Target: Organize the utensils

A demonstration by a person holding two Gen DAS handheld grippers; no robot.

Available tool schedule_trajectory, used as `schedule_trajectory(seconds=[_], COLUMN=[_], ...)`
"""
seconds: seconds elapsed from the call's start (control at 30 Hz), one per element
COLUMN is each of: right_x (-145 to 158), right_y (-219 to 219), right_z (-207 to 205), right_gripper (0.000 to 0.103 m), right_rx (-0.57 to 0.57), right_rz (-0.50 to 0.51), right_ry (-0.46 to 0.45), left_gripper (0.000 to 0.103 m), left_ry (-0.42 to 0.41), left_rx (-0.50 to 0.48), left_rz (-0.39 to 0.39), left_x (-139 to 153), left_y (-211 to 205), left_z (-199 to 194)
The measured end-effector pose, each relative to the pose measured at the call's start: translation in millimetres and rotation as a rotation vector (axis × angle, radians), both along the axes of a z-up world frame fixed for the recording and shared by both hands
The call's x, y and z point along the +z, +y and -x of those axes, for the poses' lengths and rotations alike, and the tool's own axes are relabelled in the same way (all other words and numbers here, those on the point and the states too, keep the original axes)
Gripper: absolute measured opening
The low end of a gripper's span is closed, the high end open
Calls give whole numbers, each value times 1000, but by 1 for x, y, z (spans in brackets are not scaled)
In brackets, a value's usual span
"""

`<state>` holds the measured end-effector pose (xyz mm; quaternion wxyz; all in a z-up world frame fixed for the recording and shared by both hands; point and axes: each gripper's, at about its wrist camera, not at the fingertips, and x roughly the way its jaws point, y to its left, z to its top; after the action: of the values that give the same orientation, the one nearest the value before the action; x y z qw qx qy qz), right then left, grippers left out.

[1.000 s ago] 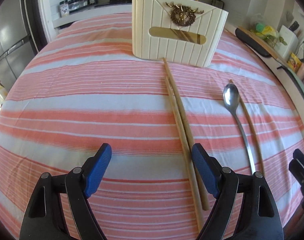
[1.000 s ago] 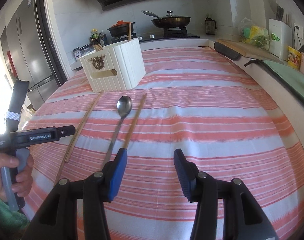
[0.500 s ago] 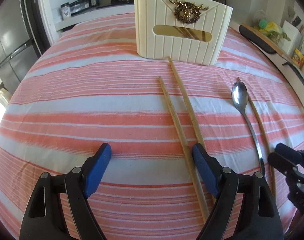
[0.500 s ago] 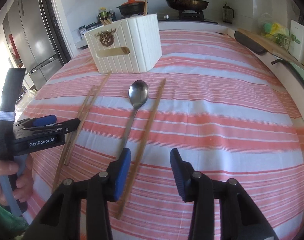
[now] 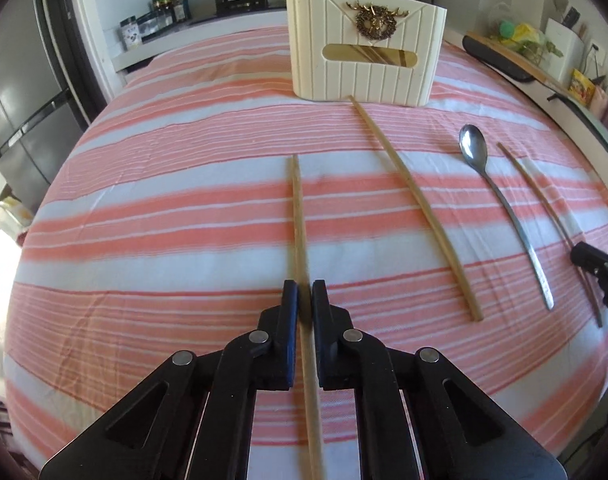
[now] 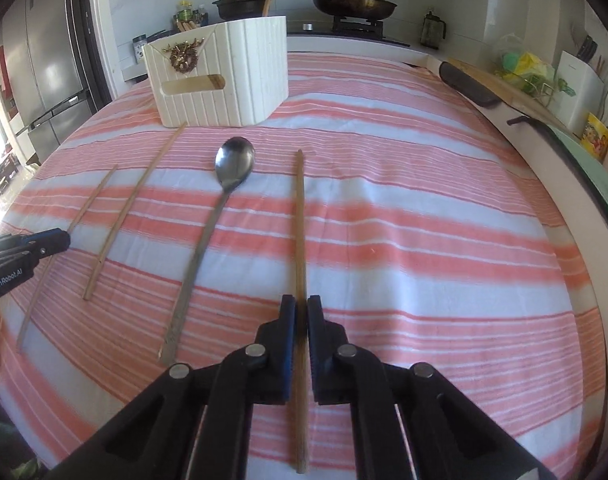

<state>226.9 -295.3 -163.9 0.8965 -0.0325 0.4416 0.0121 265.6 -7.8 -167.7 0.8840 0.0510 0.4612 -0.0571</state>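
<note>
Left gripper (image 5: 304, 300): its blue-padded black fingers (image 5: 290, 308) are pinched on a thin, pale wooden chopstick (image 5: 298, 208), which runs straight between them and points away toward the holder.
Left-held chopstick: the far tip lies over a white band of the cloth; the near end passes back under the gripper body. Whether it is lifted off the cloth cannot be told.
Right gripper (image 6: 300, 312): its blue pads are likewise closed on a second, darker wooden chopstick (image 6: 300, 216), held lengthwise between them, tip pointing at the holder's right side.
Pose: both grippers sit low over the bench, aimed forward and roughly level; in the right wrist view the left gripper shows at the left edge, its blue tip beside its chopstick.
Loose chopstick (image 5: 416, 204): a slim bamboo stick lying diagonally between the left-held stick and the spoon, far tip just beside the holder's base.
Spoon (image 6: 223, 208): long-handled, shiny metal, oval bowl facing up and away, lying flat just left of the right-held chopstick.
Holder (image 5: 366, 46): cream ribbed plastic box with a slot handle and a brass antlered-head wreath ornament, upright at the far side; stick ends poke above its rim.
Bench (image 5: 143, 200): covered by a coral-and-white striped cloth, slightly wrinkled.
</note>
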Motion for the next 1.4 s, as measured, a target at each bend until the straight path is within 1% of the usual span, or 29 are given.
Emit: schedule_trajectory(seconds=[0.07, 0.1, 0.13, 0.17, 0.2, 0.23, 0.27, 0.3, 0.33, 0.4, 0.43, 0.5, 0.57, 0.67, 0.87, 1.13, 1.4], right_x=[1, 2, 3, 5, 6, 5, 4, 2, 0, -3, -5, -6, -7, -8, -11, -11, -11], right_y=[-6, -8, -10, -11, -11, -11, -11, -10, -9, -5, -4, -5, -6, -7, -6, -7, -9], right_z=[14, 20, 25, 30, 33, 34, 34, 33, 32, 31, 31, 30, 30, 29, 32, 33, 34], right_gripper=[6, 6, 7, 7, 7, 9, 23, 45, 54, 55, 57, 57, 58, 59, 60, 60, 60], right_rx=[-17, -27, -35, -45, -50, -51, -50, -46, -44, -44, -39, -35, -26, -13, -16, -17, -15], right_rz=[18, 23, 26, 25, 16, 6, -4, -13, -19, -1, 6, 2, -3, -4, 1, 3, -7], right_ry=[-4, -11, -20, -31, -41, -48, -49, -45, -44, -44, -47, -58, -63, -76, -112, -127, -119], left_gripper=[7, 10, 11, 15, 30, 42, 68, 79, 79, 80, 82, 91, 96, 99, 100, 100, 100], left_ry=[-5, -6, -7, -5, -4, -7, -13, -22, -29, -13, -23, -26, -27, -15, -24, -25, -25], left_rx=[-22, -27, -27, -24, -15, -3, 10, 21, 27, 31, 38, 56, 78, 84, 87, 87, 86], left_rz=[-21, -28, -28, -21, -16, -13, -7, 0, 5, 2, 13, 16, 20, 30, 35, 39, 39], left_x=[0, -1, 0, 0, 1, 1, 1, 1, -1, -7, -7, -10, -11, -11, -12, -13, -13], left_y=[10, 15, 19, 24, 28, 31, 34, 36, 38, 39, 41, 44, 47, 49, 48, 50, 50], left_z=[7, 10, 12, 14, 16, 19, 21, 23, 24, 24, 25, 25, 24, 21, 21, 22, 22])
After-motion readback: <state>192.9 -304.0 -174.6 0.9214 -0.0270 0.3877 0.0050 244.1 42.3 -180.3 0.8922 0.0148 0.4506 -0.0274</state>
